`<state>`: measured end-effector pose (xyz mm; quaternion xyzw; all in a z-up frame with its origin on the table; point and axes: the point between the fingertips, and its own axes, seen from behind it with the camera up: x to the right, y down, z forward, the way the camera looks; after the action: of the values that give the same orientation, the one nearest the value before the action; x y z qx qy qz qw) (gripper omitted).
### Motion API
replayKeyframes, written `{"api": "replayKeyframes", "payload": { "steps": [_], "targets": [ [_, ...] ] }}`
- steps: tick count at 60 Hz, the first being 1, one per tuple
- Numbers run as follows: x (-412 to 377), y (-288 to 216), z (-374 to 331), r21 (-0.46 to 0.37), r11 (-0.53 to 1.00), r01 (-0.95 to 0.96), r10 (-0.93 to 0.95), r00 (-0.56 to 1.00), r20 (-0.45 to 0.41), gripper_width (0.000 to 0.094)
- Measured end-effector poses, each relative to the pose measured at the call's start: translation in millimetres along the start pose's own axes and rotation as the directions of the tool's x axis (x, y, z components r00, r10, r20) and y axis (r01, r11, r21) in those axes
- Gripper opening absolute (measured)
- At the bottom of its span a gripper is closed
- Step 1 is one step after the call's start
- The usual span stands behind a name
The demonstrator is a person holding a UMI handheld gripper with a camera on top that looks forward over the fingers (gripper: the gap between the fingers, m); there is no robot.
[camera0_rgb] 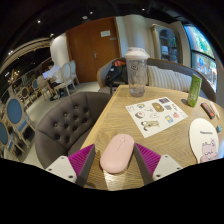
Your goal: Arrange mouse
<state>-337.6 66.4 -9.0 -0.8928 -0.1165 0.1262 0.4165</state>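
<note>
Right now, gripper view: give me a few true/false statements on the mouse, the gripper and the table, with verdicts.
1. The pink mouse lies on the wooden table between the gripper's fingers. True.
2. The gripper has lifted the mouse off the table. False: the mouse rests on the table, with a gap at each side between it and the fingers.
3. A clear lidded cup stands at the table's far end, beyond the mouse. True.
4. A green bottle lies on its side next to the mouse. False: it stands upright, far beyond the mouse.
5. A printed sheet lies on the table between the mouse and the cup. True.
</note>
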Motion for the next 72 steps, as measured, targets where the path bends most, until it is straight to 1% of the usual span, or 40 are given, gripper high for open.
{"api": "replayKeyframes", "payload": {
  "steps": [2,4,5,8,13,18,23,26,30,33,37,41,44,49,52,56,60,61,67,72],
  "targets": [
    [1,-1,3,0.005,1.000,0.009,-0.009,1.000,-0.011,0.0796],
    [2,-1,5,0.011,1.000,0.024,-0.024,0.999,-0.027,0.0761],
    [3,-1,5,0.013,0.999,0.033,-0.033,0.999,-0.039,0.0732],
    [11,0,7,0.015,0.998,0.059,-0.057,0.994,-0.088,0.0607],
    [12,1,6,0.035,0.999,0.027,-0.023,0.994,-0.111,0.0577],
    [12,3,4,0.029,0.999,-0.012,0.016,0.992,-0.122,0.0487],
    [9,4,3,0.000,1.000,-0.005,0.005,0.995,-0.104,0.0427],
    [2,6,1,-0.013,1.000,-0.015,0.014,0.998,-0.065,0.0410],
    [-7,6,-9,-0.035,0.999,-0.005,0.005,1.000,-0.012,0.0411],
    [-5,-13,-25,0.000,1.000,0.013,-0.013,1.000,0.005,0.0409],
    [10,-60,-55,0.083,0.996,0.015,-0.015,1.000,0.001,0.0409],
    [51,-121,-92,0.204,0.979,0.007,0.001,0.999,-0.040,0.0410],
    [95,-159,-121,0.276,0.961,0.010,0.016,0.996,-0.092,0.0409],
    [176,-184,-147,0.327,0.944,0.035,0.024,0.985,-0.173,0.0407],
    [217,-180,-152,0.310,0.949,0.051,0.023,0.973,-0.228,0.0407],
    [270,-146,-139,0.262,0.964,0.035,0.037,0.964,-0.265,0.0405],
    [301,-112,-119,0.203,0.979,-0.012,0.067,0.962,-0.264,0.0406],
    [306,-97,-113,0.184,0.983,-0.016,0.066,0.962,-0.265,0.0406],
    [327,-46,-89,0.076,0.997,-0.006,0.026,0.961,-0.276,0.0407],
    [329,-15,-72,0.035,0.998,-0.053,0.060,0.966,-0.252,0.0406]
  ]
}}
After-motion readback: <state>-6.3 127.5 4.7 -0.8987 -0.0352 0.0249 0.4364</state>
